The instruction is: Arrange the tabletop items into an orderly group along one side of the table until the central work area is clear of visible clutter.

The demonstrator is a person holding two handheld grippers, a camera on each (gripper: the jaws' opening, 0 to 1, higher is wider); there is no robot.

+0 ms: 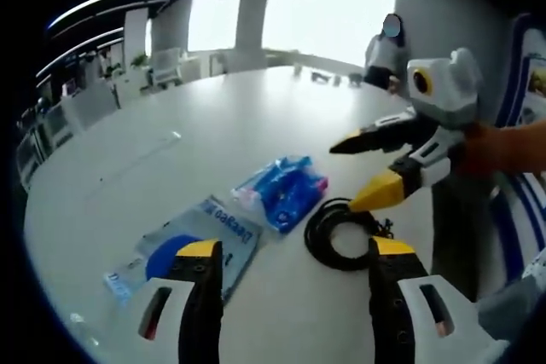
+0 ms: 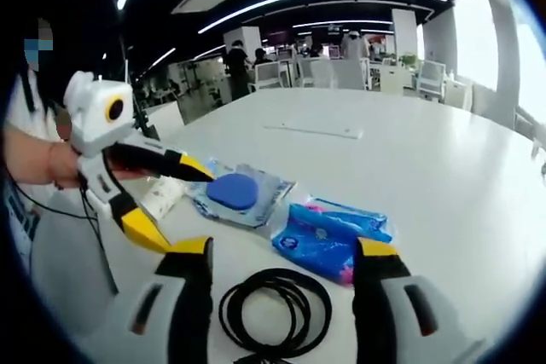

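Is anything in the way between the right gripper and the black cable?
Nothing visible is. The coiled black cable lies on the white table right between the right gripper's open jaws. The blue packet sits just beyond it, not in between.

On the table (image 2: 444,168), three items sit in a cluster near one edge: the coiled cable (image 2: 275,311) nearest it, the two packets (touching) (image 2: 334,239) (image 2: 241,193) just behind.
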